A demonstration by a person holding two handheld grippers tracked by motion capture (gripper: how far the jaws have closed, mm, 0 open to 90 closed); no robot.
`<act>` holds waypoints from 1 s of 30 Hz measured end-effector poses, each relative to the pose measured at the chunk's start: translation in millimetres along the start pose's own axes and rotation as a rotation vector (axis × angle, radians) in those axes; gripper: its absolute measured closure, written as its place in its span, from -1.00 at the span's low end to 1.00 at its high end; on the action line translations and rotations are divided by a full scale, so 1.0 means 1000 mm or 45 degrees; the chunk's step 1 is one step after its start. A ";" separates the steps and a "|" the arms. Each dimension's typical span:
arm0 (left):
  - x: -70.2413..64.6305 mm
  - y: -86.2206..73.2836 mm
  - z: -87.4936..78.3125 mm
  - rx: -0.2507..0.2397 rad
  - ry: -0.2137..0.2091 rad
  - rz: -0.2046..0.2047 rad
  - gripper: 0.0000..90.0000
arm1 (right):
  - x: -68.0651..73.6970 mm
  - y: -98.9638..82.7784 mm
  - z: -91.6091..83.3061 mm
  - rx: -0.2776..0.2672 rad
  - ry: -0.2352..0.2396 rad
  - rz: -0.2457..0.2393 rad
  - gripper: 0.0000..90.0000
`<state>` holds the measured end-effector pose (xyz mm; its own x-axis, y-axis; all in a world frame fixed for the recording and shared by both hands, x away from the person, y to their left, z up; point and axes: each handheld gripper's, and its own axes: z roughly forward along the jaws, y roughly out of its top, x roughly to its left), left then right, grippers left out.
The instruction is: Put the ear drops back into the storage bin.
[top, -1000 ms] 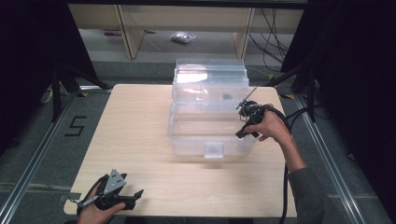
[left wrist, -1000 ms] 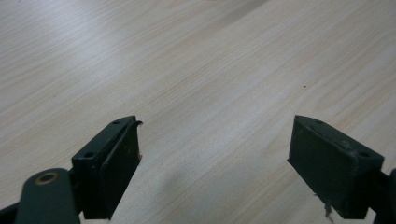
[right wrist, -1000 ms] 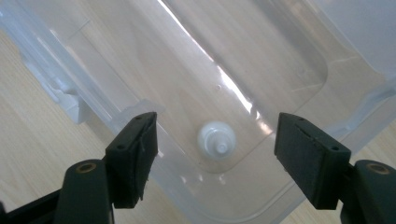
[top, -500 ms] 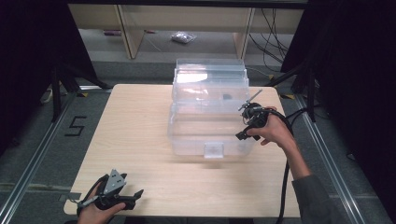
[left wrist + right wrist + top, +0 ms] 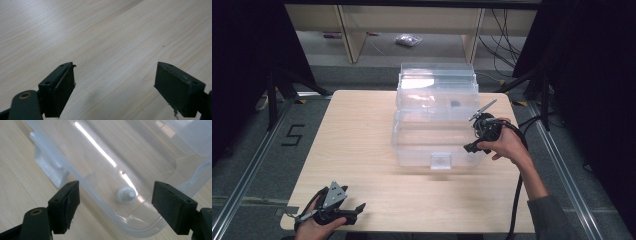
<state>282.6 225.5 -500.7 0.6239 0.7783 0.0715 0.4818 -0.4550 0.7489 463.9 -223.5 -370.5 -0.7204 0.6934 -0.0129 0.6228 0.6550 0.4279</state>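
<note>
White plug [image 5: 125, 194] is seen lying on the floor of the clear bin [image 5: 412, 145] at mid-surface [image 5: 362, 125]; right tongs [image 5: 116, 202], just spread and empty, are poised above it. Left tongs [image 5: 115, 87] are parked spread, near the surface's front edge.

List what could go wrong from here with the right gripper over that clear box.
1. The right gripper has just been opening, with nothing between its jaws; the small white piece lies loose on the floor of the clear box and may roll if the box is bumped.
2. Glare on the clear plastic hides the box's near wall, so a jaw could catch it.
</note>
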 end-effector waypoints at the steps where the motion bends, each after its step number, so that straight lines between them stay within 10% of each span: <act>1: 0.000 0.000 0.000 0.001 -0.001 0.000 -0.65 | 0.000 0.000 -0.001 -0.020 -0.007 -0.029 -0.48; 9: 0.003 0.000 -0.003 0.045 -0.004 0.056 -0.65 | 0.003 -0.008 -0.002 -0.072 0.016 -0.014 -0.48; 30: 0.000 0.000 0.000 0.005 0.009 0.005 -0.65 | 0.030 -0.030 -0.009 -0.214 0.031 0.000 -0.49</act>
<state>282.5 225.7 -500.3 0.6217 0.7793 0.0790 0.4819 -0.4600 0.7458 420.4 -225.5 -375.5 -0.7291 0.6844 0.0083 0.5644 0.5942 0.5731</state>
